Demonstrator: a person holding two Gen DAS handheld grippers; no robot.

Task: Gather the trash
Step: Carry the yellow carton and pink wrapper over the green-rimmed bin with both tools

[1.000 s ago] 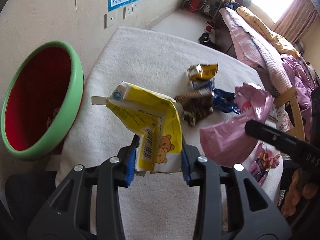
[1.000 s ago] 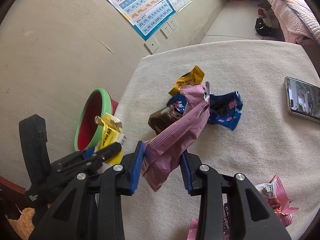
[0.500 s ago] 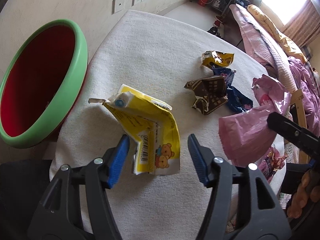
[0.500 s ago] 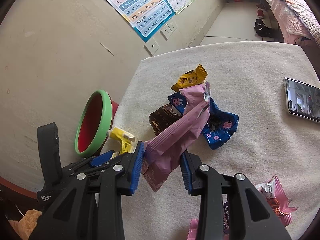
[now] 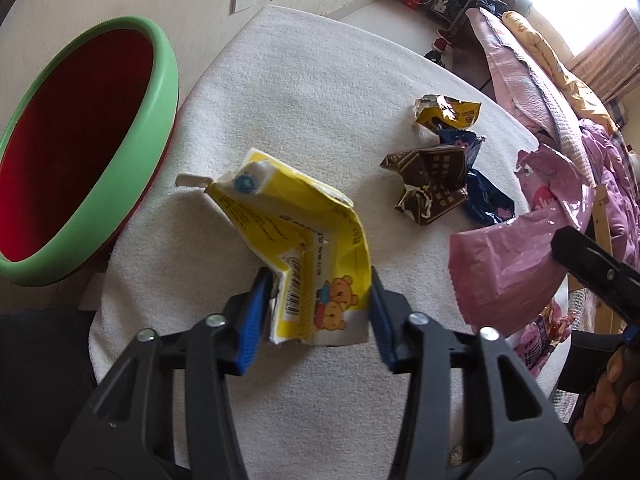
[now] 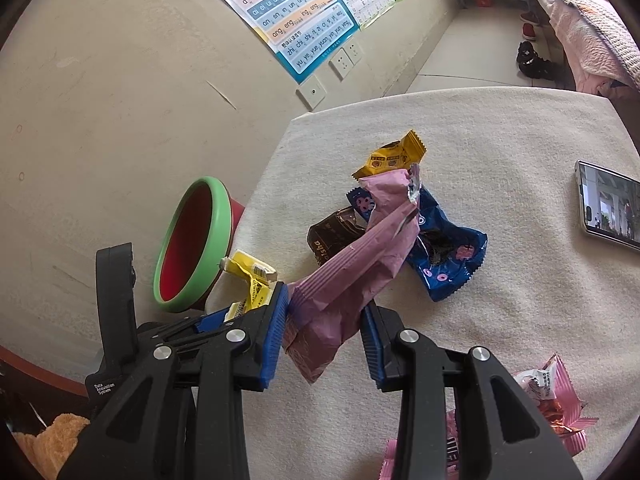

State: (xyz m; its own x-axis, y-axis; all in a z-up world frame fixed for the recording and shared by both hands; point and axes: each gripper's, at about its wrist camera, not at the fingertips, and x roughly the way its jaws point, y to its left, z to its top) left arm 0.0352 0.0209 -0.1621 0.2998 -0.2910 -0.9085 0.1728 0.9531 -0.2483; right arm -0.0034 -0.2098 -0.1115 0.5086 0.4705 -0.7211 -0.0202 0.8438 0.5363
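My left gripper [image 5: 318, 312] has its jaws closing on a crumpled yellow drink carton [image 5: 304, 248] with a bear print; both blue pads touch its sides, and its lower end sits on the white table cover [image 5: 312, 92]. The carton [image 6: 250, 276] also shows at the left of the right wrist view. My right gripper [image 6: 324, 340] is shut on a long pink wrapper [image 6: 360, 256], held up above the cloth. The pink wrapper [image 5: 516, 268] hangs at the right of the left wrist view. A red bin with a green rim [image 5: 160, 92] stands left of the table.
Yellow [image 6: 394, 156], brown [image 6: 334, 236] and blue [image 6: 448, 256] wrappers lie in a cluster mid-table. More pink wrappers [image 6: 548, 396] lie near the front right. A phone [image 6: 608, 208] rests at the right edge. A wall with posters is behind, a bed to the right.
The left gripper let the carton go, sank a little toward the cloth, and its jaws have come back onto the carton. The right gripper and pink wrapper stayed still.
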